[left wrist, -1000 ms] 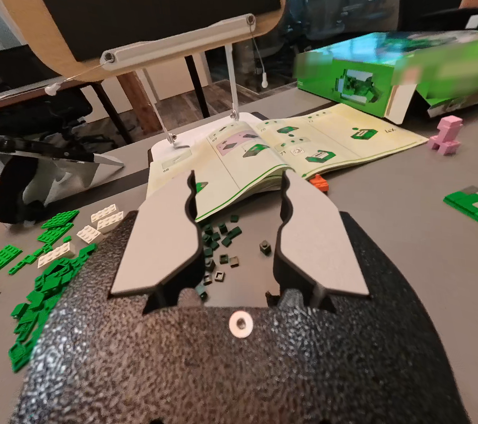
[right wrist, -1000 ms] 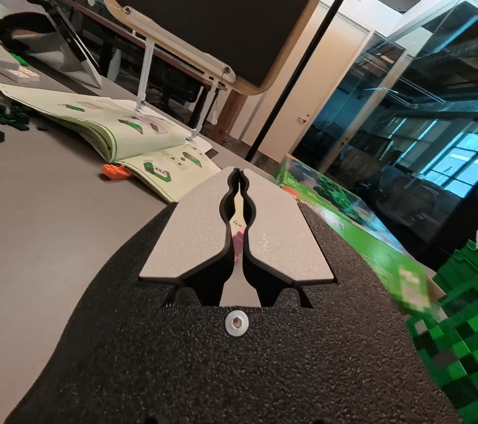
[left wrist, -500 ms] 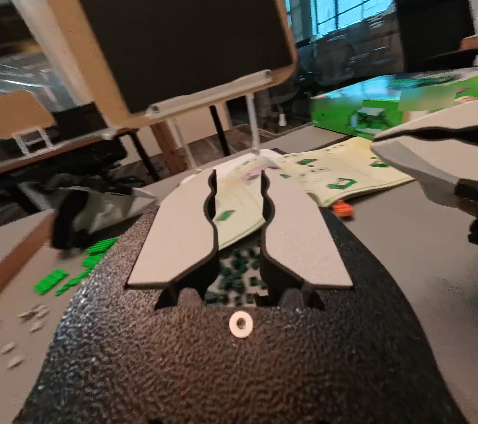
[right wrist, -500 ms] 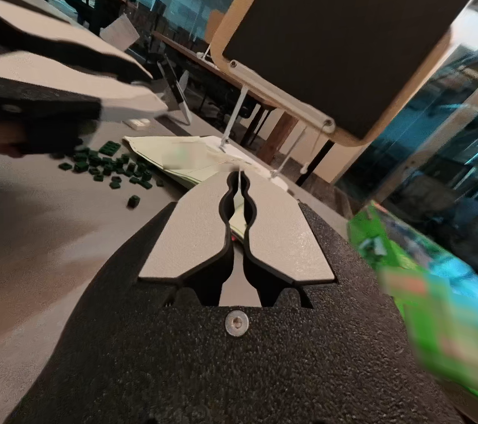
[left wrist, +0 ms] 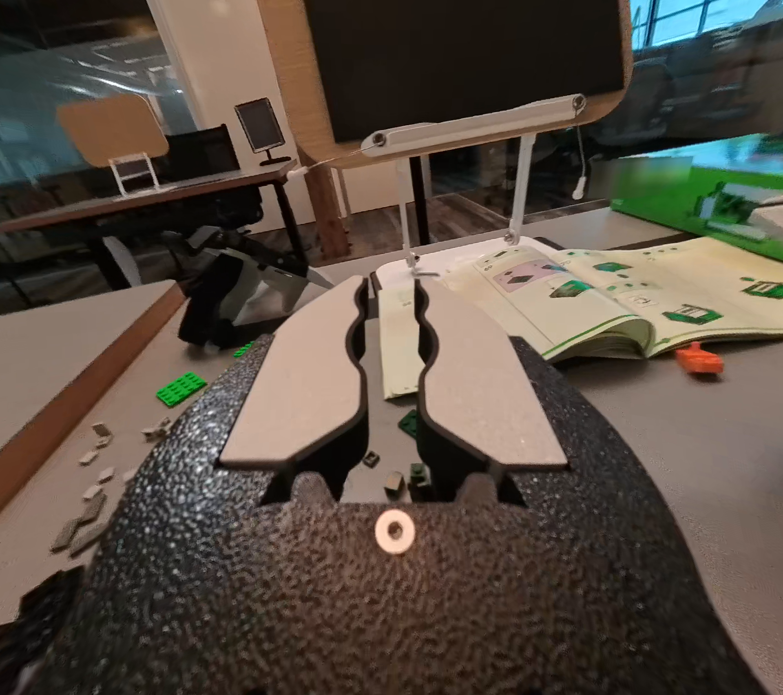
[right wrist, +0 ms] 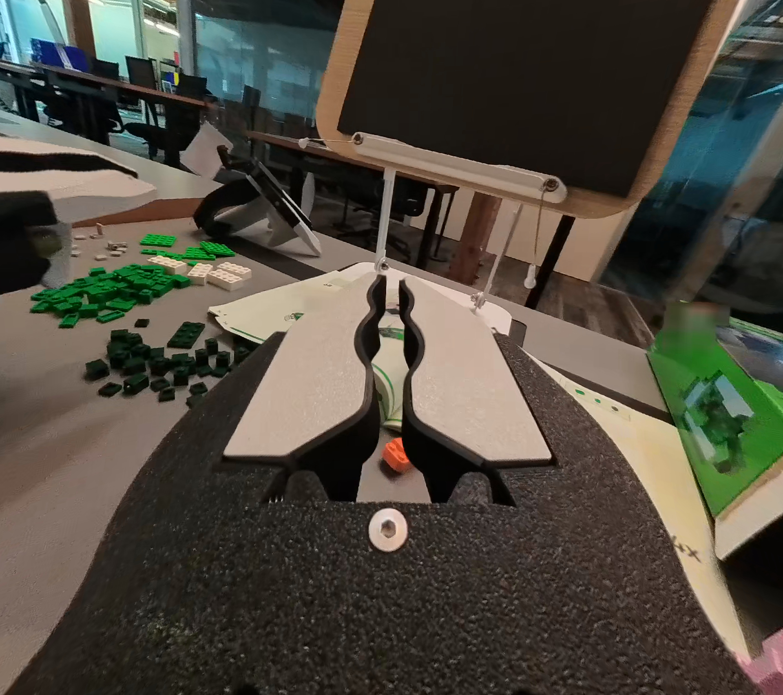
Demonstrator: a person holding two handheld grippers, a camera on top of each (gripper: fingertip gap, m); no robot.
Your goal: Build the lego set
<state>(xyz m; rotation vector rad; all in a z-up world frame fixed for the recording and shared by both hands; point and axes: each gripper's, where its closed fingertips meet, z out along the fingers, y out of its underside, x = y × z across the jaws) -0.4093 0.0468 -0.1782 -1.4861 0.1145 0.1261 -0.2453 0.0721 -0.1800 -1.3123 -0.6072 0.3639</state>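
Grippers over my table: left gripper (left wrist: 390, 289) narrowly parted, empty; right gripper (right wrist: 392, 285) nearly closed, empty. Dark green bricks (right wrist: 156, 361) lie left of the open instruction booklet (left wrist: 593, 310).

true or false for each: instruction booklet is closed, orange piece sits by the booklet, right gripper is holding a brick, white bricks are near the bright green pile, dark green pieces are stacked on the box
1. The instruction booklet is closed. False: it lies open on the table.
2. The orange piece sits beside the booklet. True.
3. The right gripper is holding a brick. False: there is a narrow gap at its tips and nothing between them.
4. The white bricks lie near the bright green pile. True.
5. The dark green pieces are stacked on the green box. False: they lie scattered on the table.
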